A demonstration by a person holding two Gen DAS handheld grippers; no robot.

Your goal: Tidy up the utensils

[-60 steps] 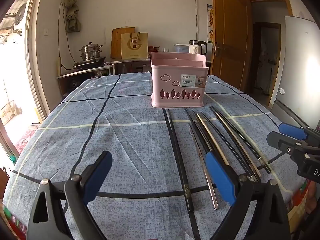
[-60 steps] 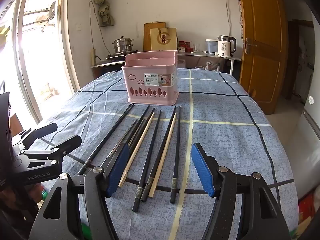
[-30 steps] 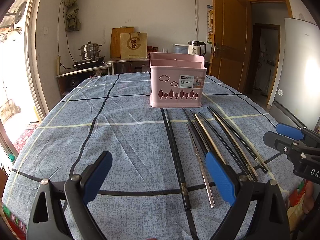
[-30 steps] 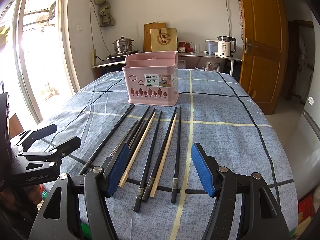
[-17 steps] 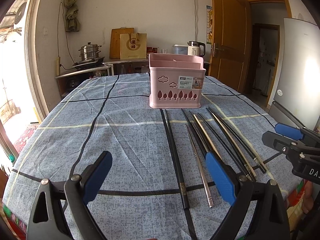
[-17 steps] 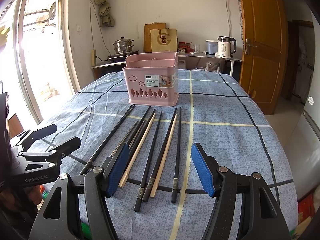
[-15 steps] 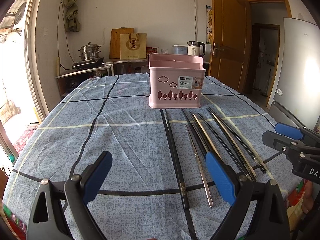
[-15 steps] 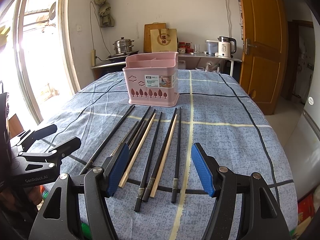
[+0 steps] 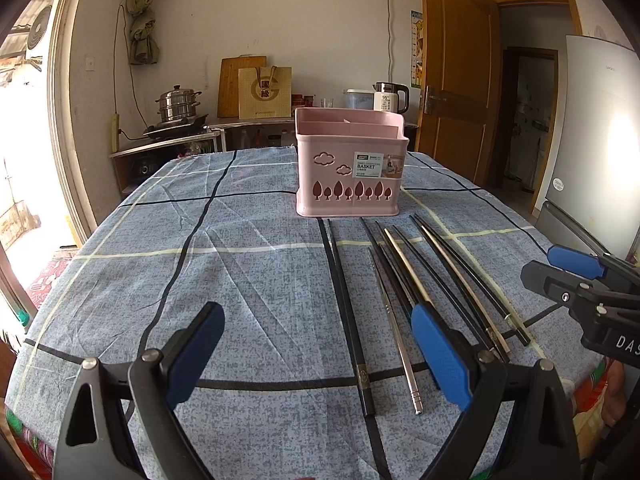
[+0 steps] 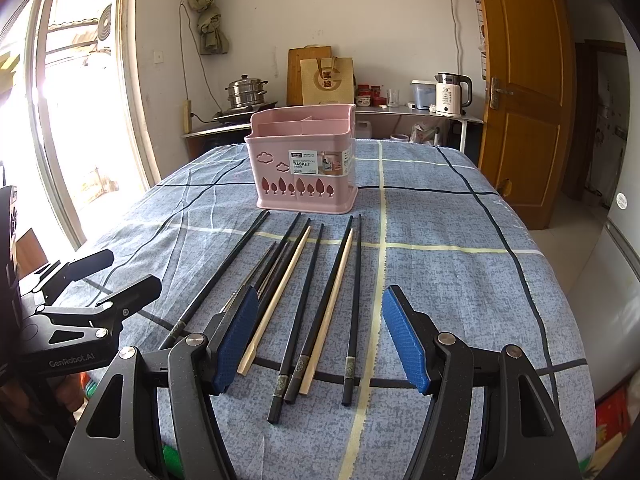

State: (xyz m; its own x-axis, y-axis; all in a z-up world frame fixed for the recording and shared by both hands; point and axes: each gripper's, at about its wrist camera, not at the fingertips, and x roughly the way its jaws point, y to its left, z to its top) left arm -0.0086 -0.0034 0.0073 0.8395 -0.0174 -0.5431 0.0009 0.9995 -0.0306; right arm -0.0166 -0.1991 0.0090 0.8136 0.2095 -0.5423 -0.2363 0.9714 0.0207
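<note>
A pink divided basket [image 9: 348,168] stands upright on the blue checked tablecloth [image 9: 248,280]; it also shows in the right wrist view [image 10: 306,160]. Several chopsticks lie side by side in front of it, black [image 9: 348,312], metal [image 9: 394,328] and pale wooden [image 10: 276,300]. My left gripper [image 9: 316,356] is open and empty above the near ends of the left chopsticks. My right gripper [image 10: 320,336] is open and empty above the near ends of the right chopsticks. Each gripper shows at the edge of the other's view.
A counter behind the table carries a steel pot [image 9: 178,106], a paper bag [image 9: 264,92] and a kettle [image 10: 452,94]. A wooden door [image 10: 524,92] is at the right, a bright window at the left. The table's near edge is just below the grippers.
Both grippers have drifted very slightly back from the basket; both stay open and empty. The chopsticks and basket have not moved.
</note>
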